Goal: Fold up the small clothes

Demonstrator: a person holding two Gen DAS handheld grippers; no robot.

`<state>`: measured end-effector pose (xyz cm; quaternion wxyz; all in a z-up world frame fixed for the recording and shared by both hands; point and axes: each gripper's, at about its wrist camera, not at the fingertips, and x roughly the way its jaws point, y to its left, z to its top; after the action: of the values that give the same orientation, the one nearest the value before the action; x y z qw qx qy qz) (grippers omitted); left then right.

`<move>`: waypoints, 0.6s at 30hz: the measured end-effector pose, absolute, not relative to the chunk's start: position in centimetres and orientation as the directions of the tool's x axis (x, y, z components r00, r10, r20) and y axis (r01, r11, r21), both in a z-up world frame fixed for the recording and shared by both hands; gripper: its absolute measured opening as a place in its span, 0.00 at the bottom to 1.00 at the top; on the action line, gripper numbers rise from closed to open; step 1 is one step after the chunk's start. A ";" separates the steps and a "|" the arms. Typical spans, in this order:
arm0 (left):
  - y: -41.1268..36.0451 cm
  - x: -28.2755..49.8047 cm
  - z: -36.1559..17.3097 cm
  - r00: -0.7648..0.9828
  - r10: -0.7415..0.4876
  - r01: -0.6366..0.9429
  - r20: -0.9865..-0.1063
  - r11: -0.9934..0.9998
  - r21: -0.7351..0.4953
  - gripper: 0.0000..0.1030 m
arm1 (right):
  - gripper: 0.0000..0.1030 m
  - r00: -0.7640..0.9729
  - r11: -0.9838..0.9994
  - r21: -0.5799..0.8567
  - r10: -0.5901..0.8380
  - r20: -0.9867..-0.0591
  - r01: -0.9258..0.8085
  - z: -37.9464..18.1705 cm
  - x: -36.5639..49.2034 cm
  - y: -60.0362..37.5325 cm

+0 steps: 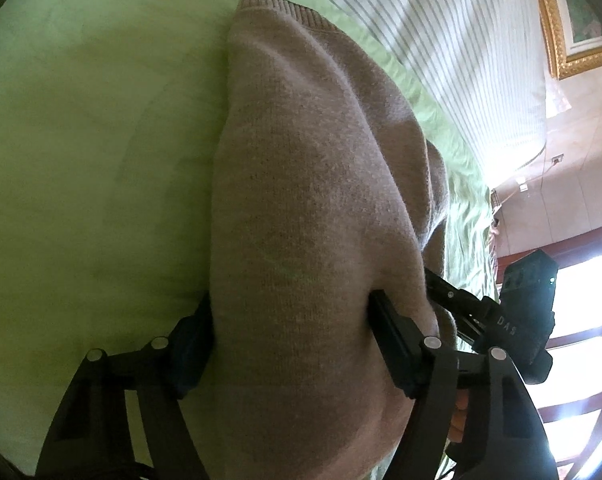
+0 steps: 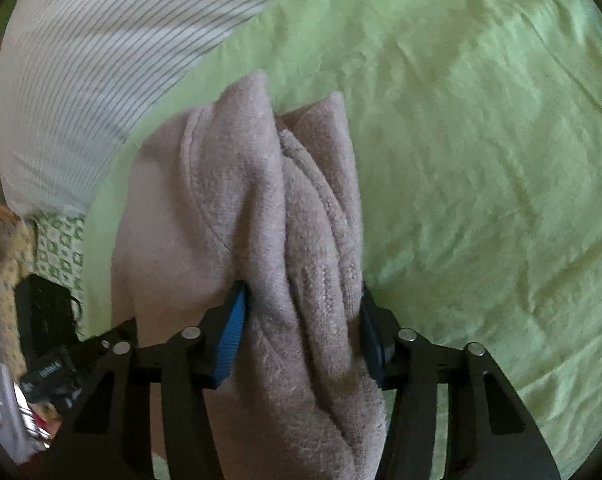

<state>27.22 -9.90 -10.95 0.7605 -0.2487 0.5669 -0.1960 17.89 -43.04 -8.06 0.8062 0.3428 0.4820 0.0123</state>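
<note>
Left wrist view, left to right. Green bedsheet: smooth and uncluttered from 7 o'clock round to 11 o'clock, the widest open ground in this view. Left gripper: black fingers at 6 o'clock, jaws clamped on the beige knit sweater, one pad pressed to each flank of the fabric. The sweater fills the centre and rises toward 12 o'clock, where its ribbed hem edge lies against the sheet; its left edge runs straight down to the left finger, its right edge bulges into a soft fold near 3 o'clock. Striped white pillow: 1 o'clock, just beyond the sweater's right edge, a narrow strip of sheet between. Gilt picture frame: 2 o'clock, on the wall. Right gripper: seen at 4 o'clock, touching the same corner of the sweater

Right wrist view, left to right. Left gripper body: black, at 8 o'clock, beside a green patterned cloth. Striped pillow: 10 to 11 o'clock, its curved edge close to the sweater's upper left. Sweater: centre, bunched in long lengthwise pleats, top ends at 12 o'clock. Right gripper: jaws clamped on the pleated bundle, blue pad on its left side. Bedsheet: lightly wrinkled, open from 1 round to 5 o'clock
</note>
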 end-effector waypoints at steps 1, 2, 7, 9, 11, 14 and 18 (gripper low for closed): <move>-10.1 27.1 -10.8 0.282 -0.576 0.021 -0.767 0.803 -0.596 0.67 | 0.42 0.540 0.754 0.579 0.362 -0.760 0.309 -8.1 17.8 -43.0; -10.4 26.9 -10.6 0.286 -0.573 0.027 -0.768 0.806 -0.591 0.65 | 0.36 0.547 0.752 0.585 0.365 -0.753 0.304 -7.9 17.6 -43.0; -10.2 26.6 -10.2 0.311 -0.575 0.034 -0.757 0.802 -0.596 0.54 | 0.30 0.568 0.769 0.573 0.347 -0.747 0.284 -6.8 16.6 -42.2; -10.3 26.3 -9.9 0.328 -0.575 0.032 -0.750 0.800 -0.599 0.50 | 0.29 0.579 0.766 0.578 0.345 -0.739 0.281 -6.4 16.3 -42.0; -10.3 26.0 -9.5 0.340 -0.568 0.037 -0.749 0.804 -0.593 0.47 | 0.28 0.598 0.763 0.586 0.343 -0.724 0.272 -5.6 16.1 -41.5; -10.1 25.3 -8.6 0.360 -0.560 0.043 -0.746 0.809 -0.586 0.46 | 0.27 0.622 0.765 0.598 0.353 -0.699 0.238 -4.3 15.4 -40.5; -7.9 23.8 -7.5 0.406 -0.543 0.019 -0.735 0.809 -0.588 0.45 | 0.26 0.619 0.800 0.575 0.365 -0.695 0.173 -2.9 15.2 -37.9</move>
<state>23.80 -7.92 -7.47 0.7991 -0.2541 0.5157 -0.1759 15.24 -37.93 -2.89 0.8441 0.3111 0.4329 0.0569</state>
